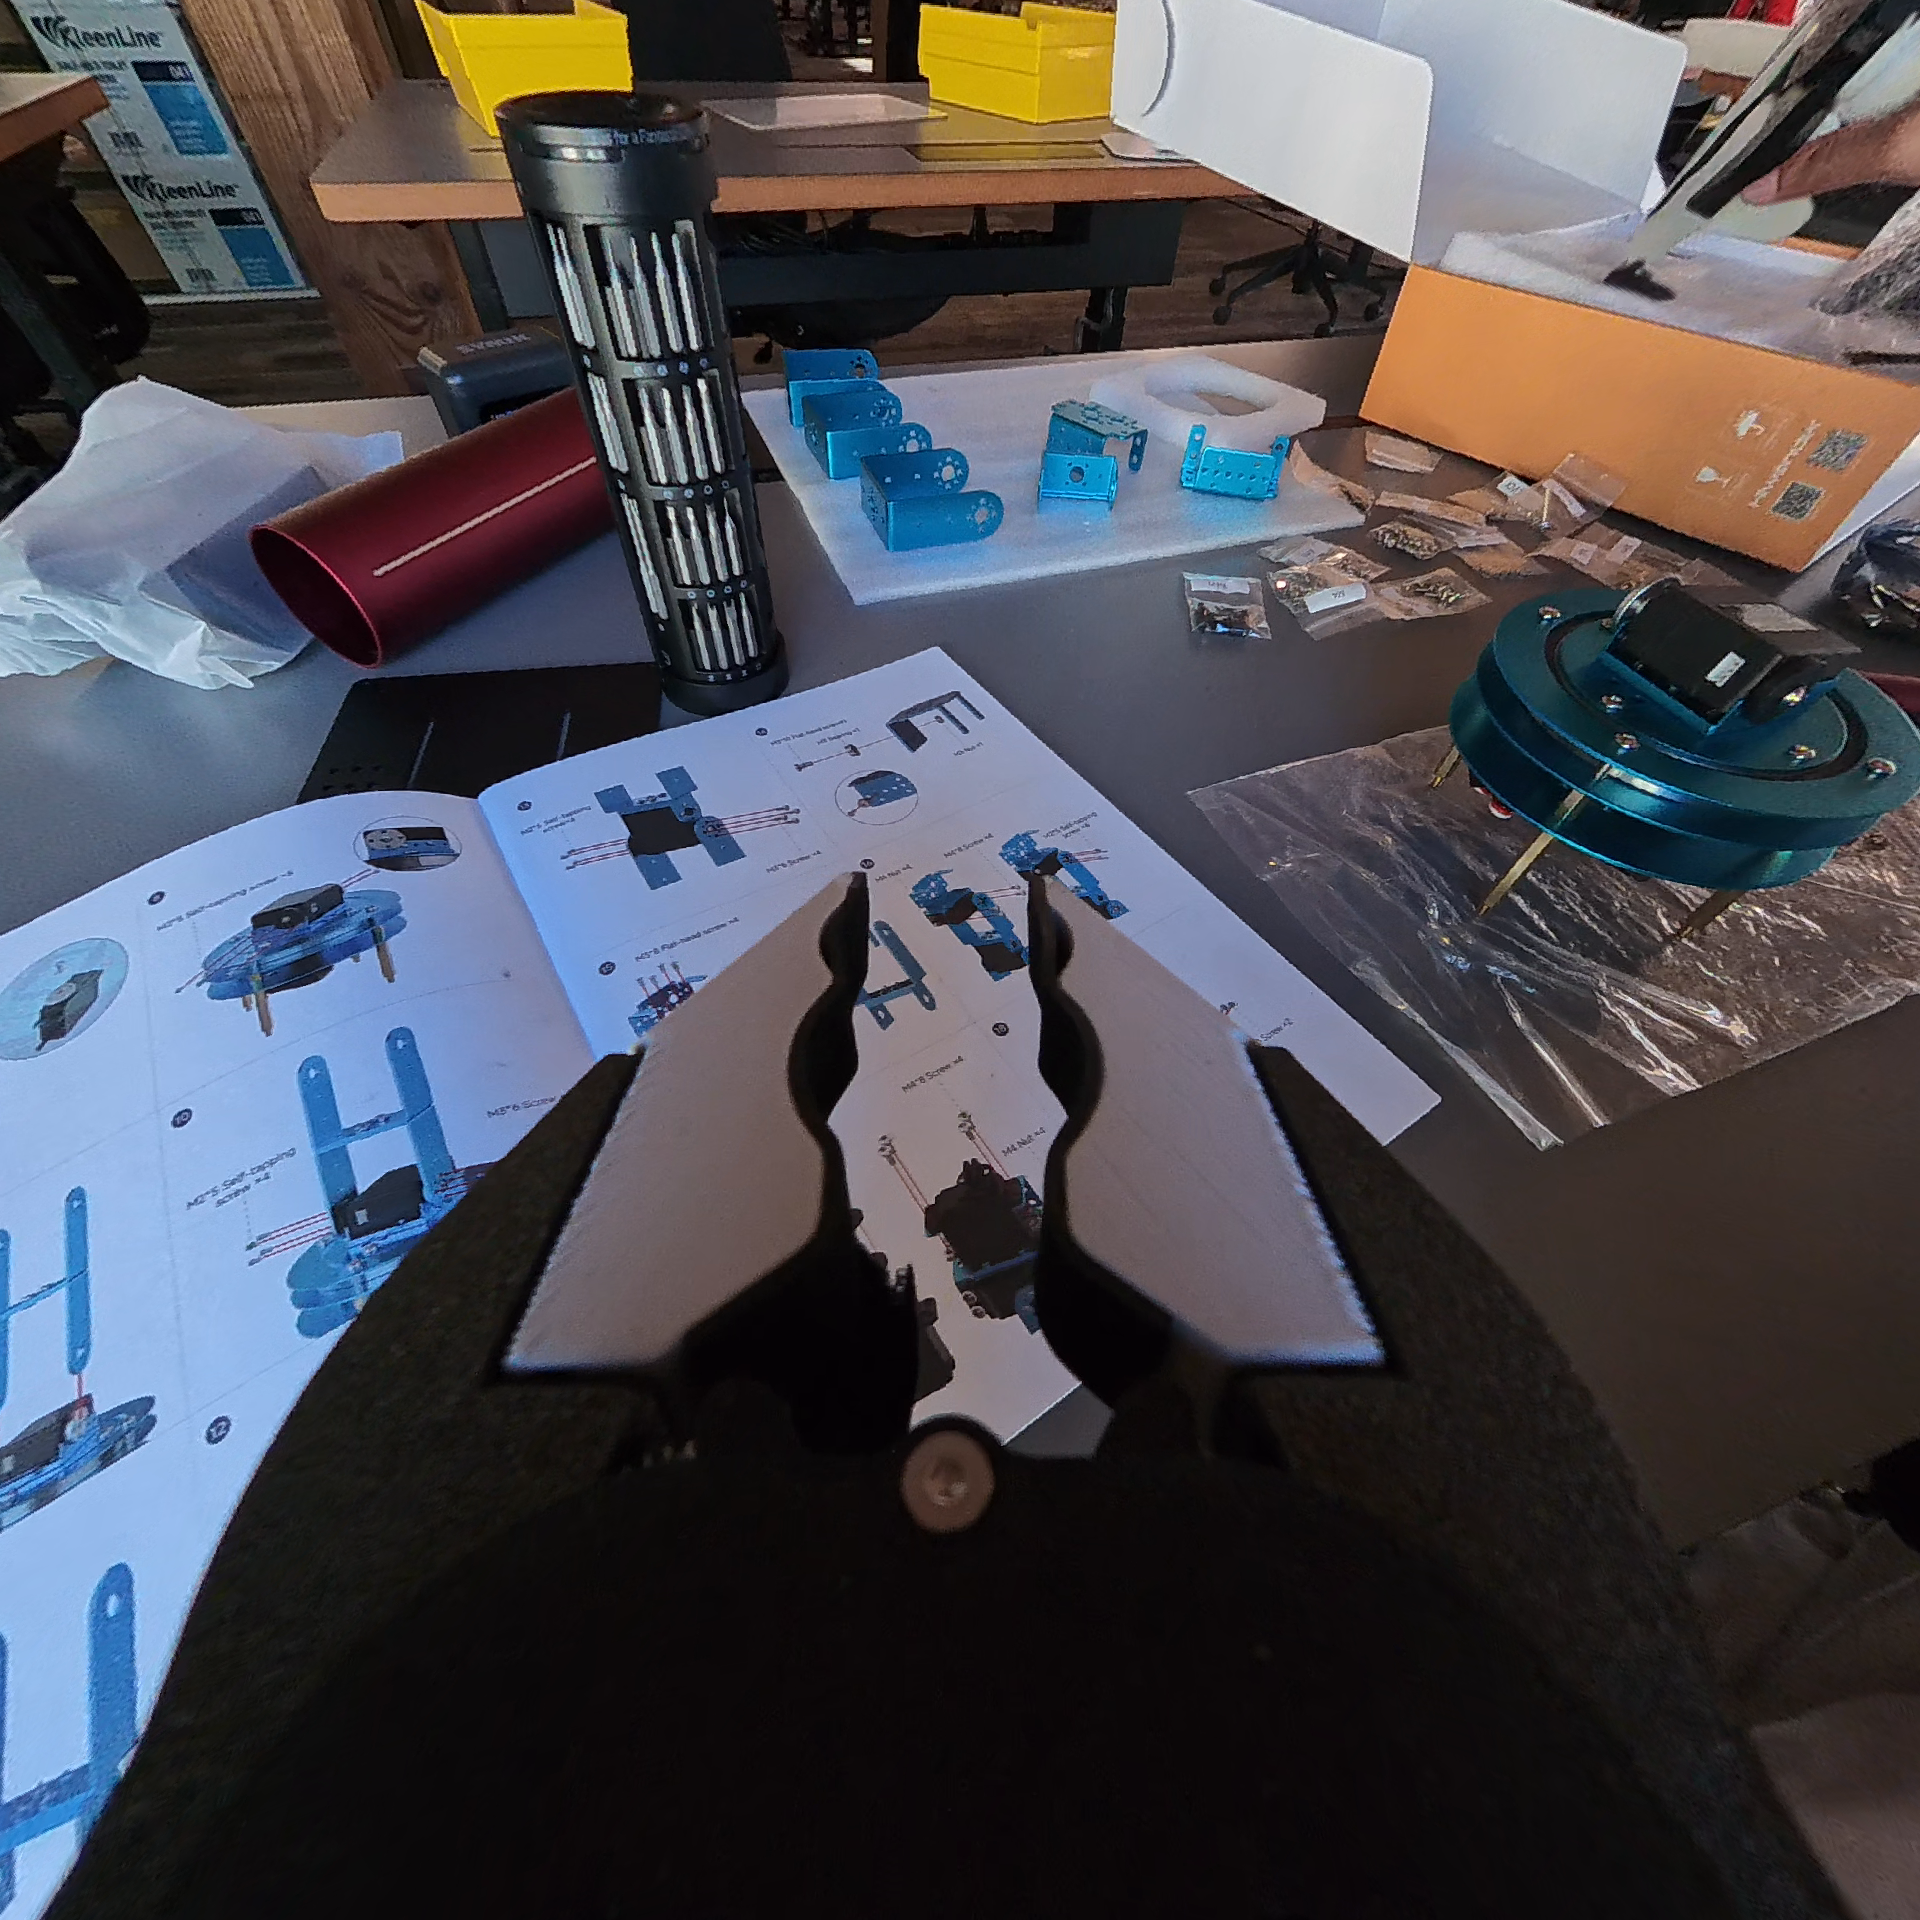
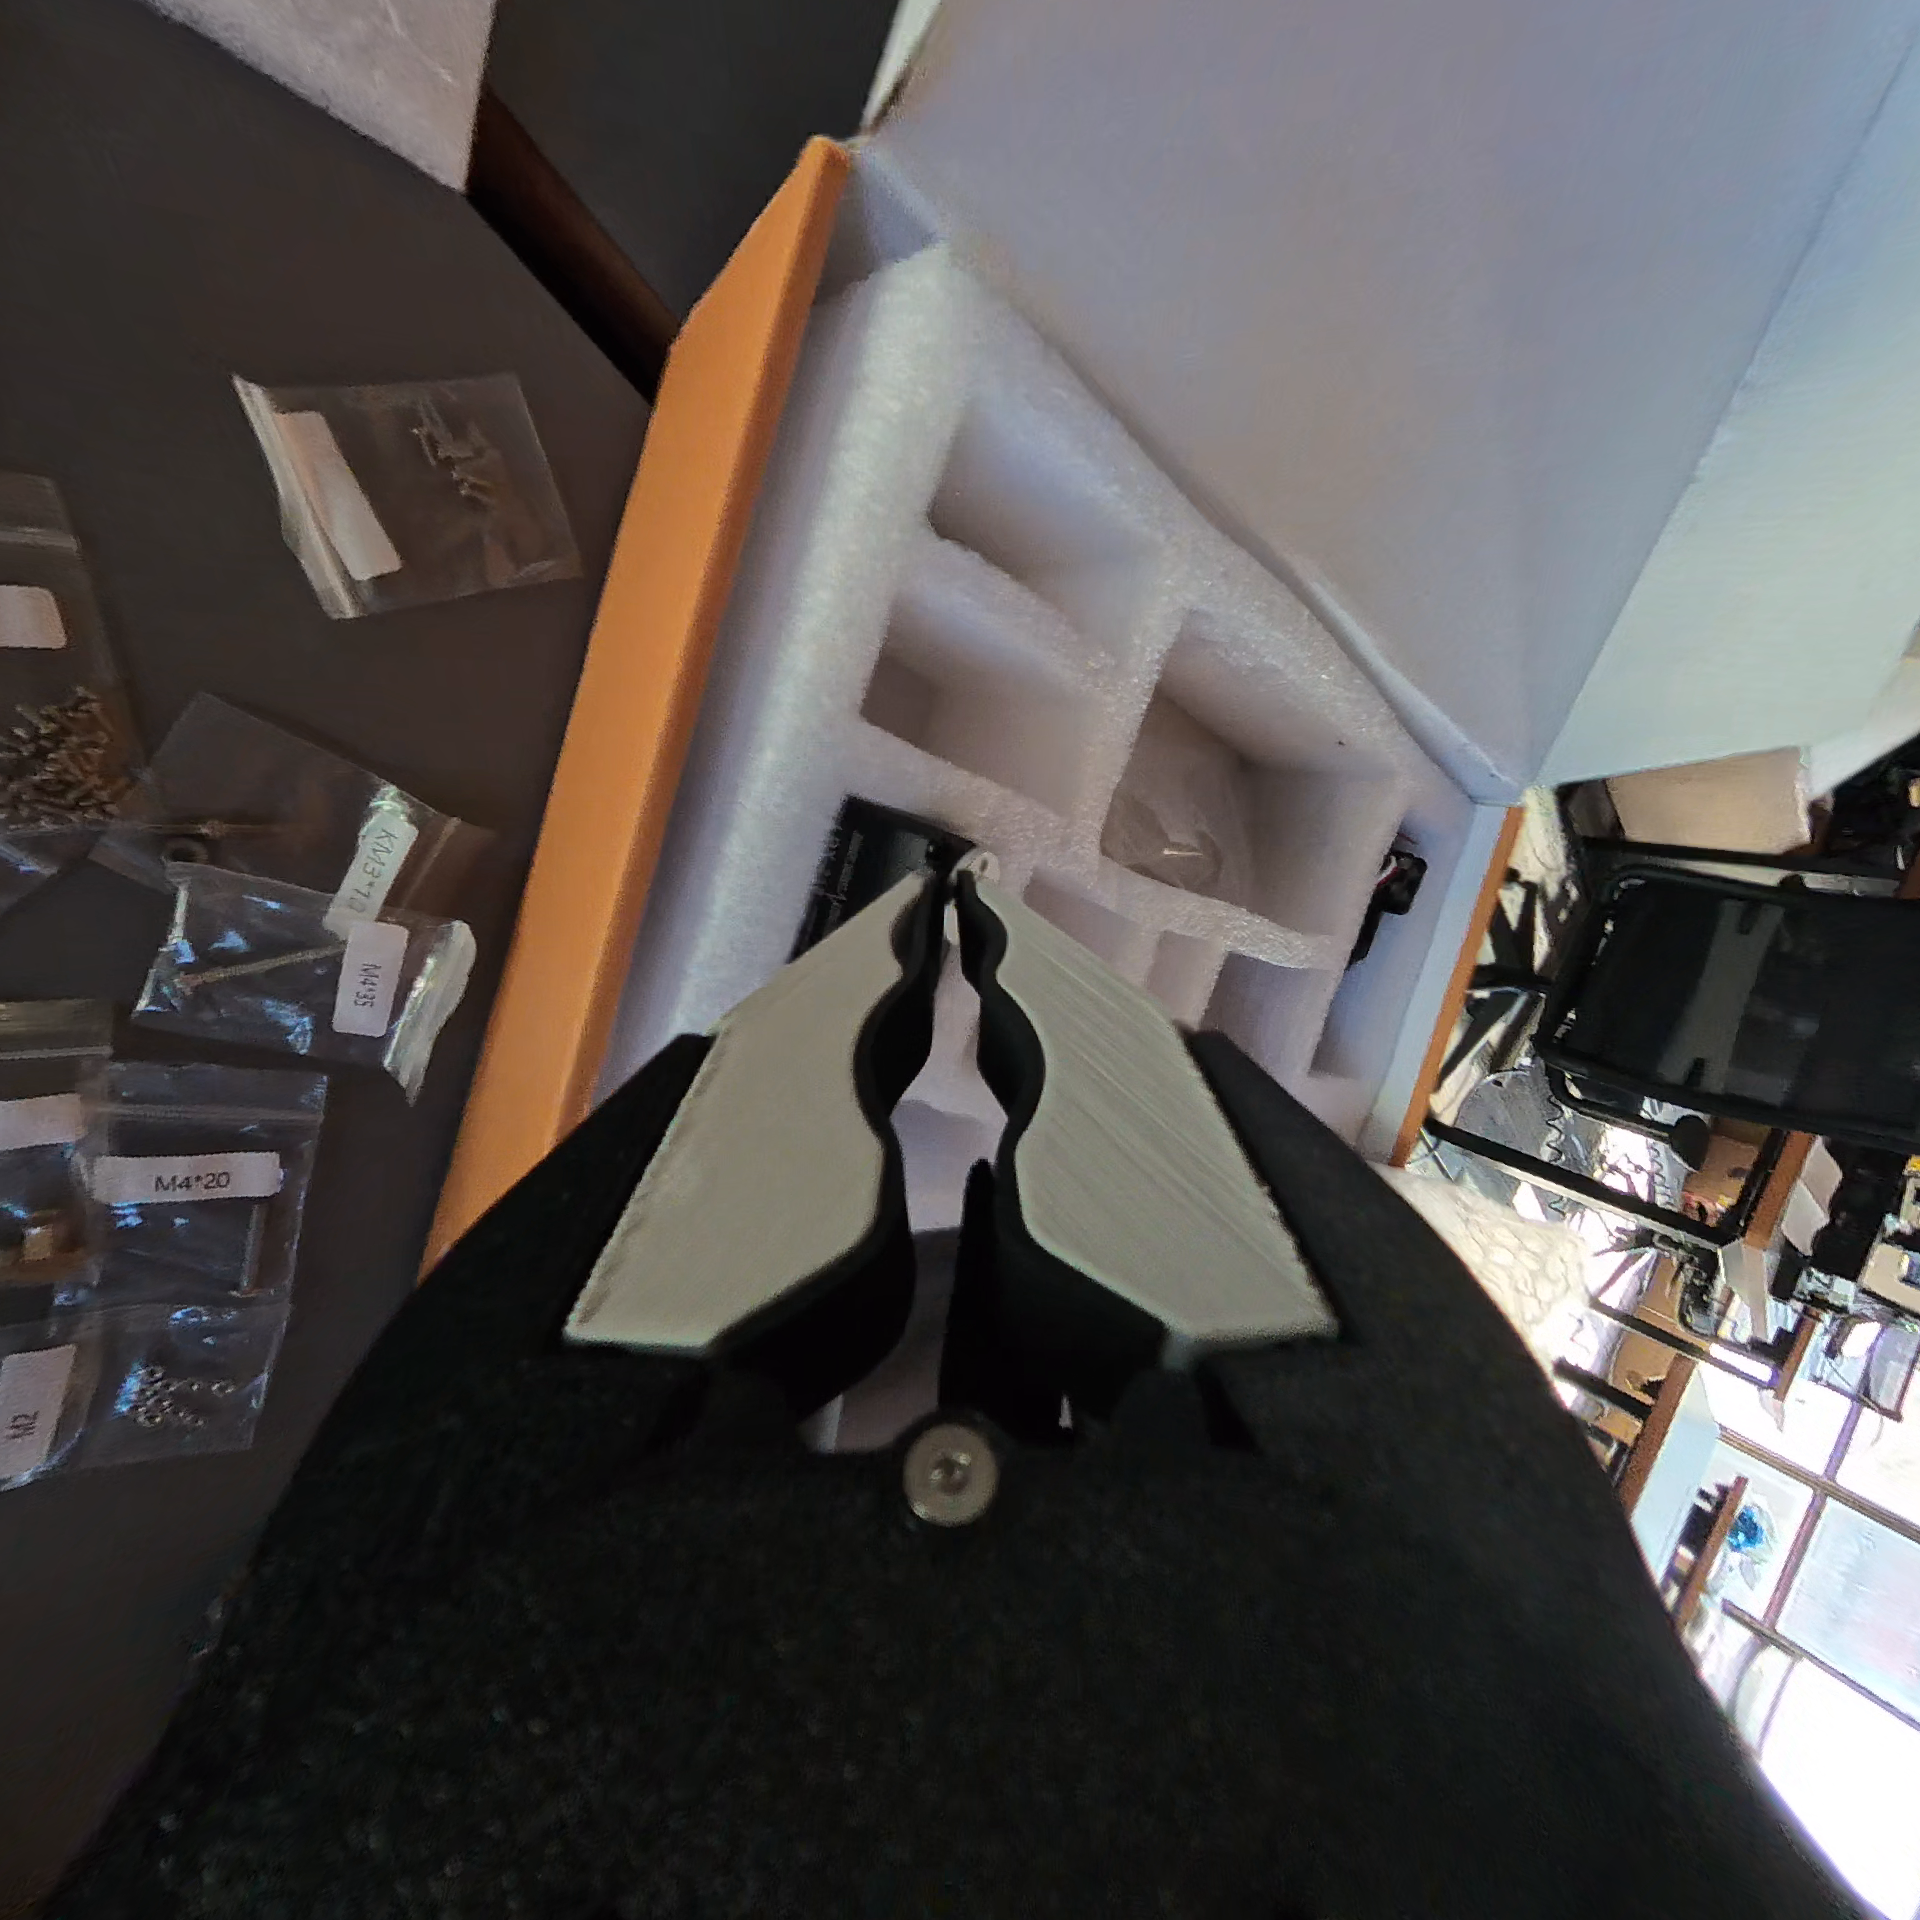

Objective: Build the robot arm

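My left gripper is open and empty. It hovers over an open instruction booklet on the grey table. A blue round base with a black servo on top stands to its right on brass legs. My right gripper has its jaws nearly closed with no object seen between them. Its tips are over the white foam insert of an orange box, just above a black part in a slot. This gripper also shows far off in the left wrist view, over the orange box.
A black bit-holder cylinder stands behind the booklet, with a red tube lying beside it. Blue brackets lie on a white foam sheet. Small screw bags lie left of the box. The white box lid stands open. The right gripper is farther from the blue round base, some 45 centimeters, than the left, some 20 centimeters.
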{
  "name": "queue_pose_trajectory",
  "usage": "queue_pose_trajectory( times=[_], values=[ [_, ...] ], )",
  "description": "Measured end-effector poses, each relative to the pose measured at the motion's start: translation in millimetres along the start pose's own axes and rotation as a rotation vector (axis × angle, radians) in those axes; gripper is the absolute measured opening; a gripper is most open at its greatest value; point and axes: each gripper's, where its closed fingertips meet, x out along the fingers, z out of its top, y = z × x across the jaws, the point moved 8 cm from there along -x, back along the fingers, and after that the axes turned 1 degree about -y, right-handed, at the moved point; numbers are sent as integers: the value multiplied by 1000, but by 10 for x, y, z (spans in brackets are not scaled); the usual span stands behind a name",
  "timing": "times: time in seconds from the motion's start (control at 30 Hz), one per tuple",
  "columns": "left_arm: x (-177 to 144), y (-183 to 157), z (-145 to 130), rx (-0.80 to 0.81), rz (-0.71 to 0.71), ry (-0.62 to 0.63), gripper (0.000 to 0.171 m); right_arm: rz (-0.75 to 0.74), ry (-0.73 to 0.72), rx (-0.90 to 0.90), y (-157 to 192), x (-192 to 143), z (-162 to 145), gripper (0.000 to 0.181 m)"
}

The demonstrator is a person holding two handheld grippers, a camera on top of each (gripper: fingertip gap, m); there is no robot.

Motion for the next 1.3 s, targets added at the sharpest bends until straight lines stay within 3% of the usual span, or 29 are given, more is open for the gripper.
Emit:
queue_pose_trajectory(
  times=[0.27,0.37,0.63,0.77,0.87,1.03,1.1,1.3],
  values=[
    [30,-26,3,6,-6,6,30,-69,-50,67,-265,-118,-97,0],
    [30,-36,-6,8,-8,4,30,142,-102,210,-394,-12,-192,0],
    [86,-60,-19,4,-27,9,30,296,-82,293,-659,491,-428,0],
    [80,-74,-20,8,-26,11,30,385,-169,371,-740,528,-426,0],
    [59,-64,-11,6,-18,7,30,373,-216,347,-743,495,-444,1],
    [49,-67,-8,13,-13,9,30,369,-318,349,-755,278,-485,21],
    [51,-65,-15,14,-11,12,30,438,-339,332,-704,184,-520,29],
    [71,-74,-3,20,-15,16,30,379,-244,-25,-462,181,-600,58]
  ],
)
